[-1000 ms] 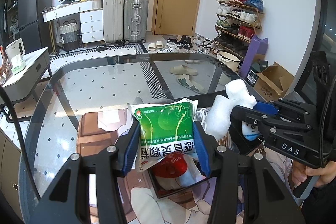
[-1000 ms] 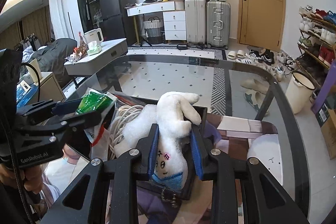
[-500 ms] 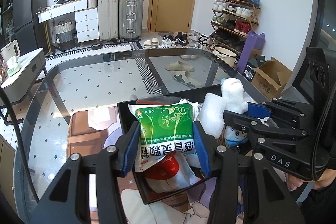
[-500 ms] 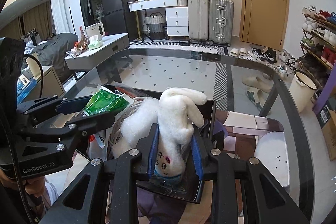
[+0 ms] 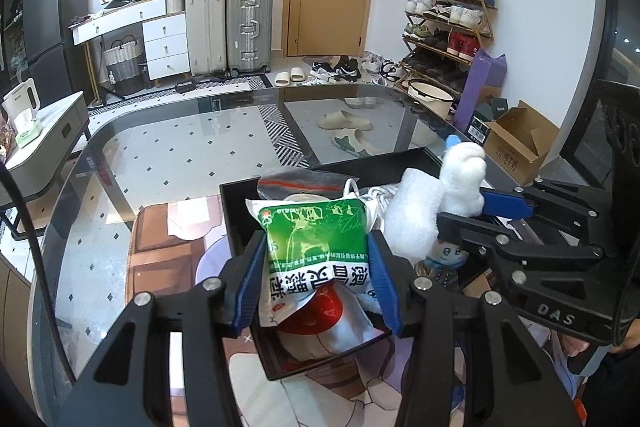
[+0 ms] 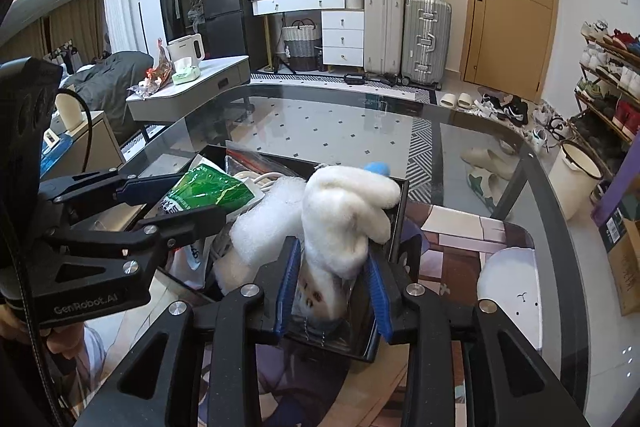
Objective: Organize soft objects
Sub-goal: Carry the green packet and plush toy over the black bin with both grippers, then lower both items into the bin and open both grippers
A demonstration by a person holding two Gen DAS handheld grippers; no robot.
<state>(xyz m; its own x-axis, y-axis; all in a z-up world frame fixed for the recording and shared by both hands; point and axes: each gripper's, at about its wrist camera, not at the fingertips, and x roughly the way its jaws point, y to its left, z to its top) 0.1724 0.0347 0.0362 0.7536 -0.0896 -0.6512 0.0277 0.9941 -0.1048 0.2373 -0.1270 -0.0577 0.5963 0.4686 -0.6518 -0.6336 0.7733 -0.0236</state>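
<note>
A green-and-white sachet (image 5: 316, 239) is pinched between the blue pads of my left gripper (image 5: 316, 247), which is shut on it just above the black tray (image 5: 240, 227). My right gripper (image 6: 332, 255) holds a white plush rabbit (image 6: 344, 211) upright over the tray's right end (image 6: 402, 211). Its jaws are opening, and the pads still touch the plush. In the tray lie a lump of white bubble wrap (image 5: 412, 223), a white cable and a red-and-white bag (image 5: 312, 319). The right wrist view shows the left gripper (image 6: 200, 199) and the sachet (image 6: 208, 187) at left.
The tray rests on a printed mat (image 5: 160, 247) on a glass table (image 6: 360, 123). A white round pad (image 6: 508, 287) lies on the mat right of the tray. A hand (image 5: 632, 335) holds the right gripper. A side table, suitcases and a shoe rack stand beyond.
More of the tray shows beneath both grippers than a second ago. The right gripper's pads stand slightly wider around the plush rabbit. The left grip on the sachet is unchanged.
</note>
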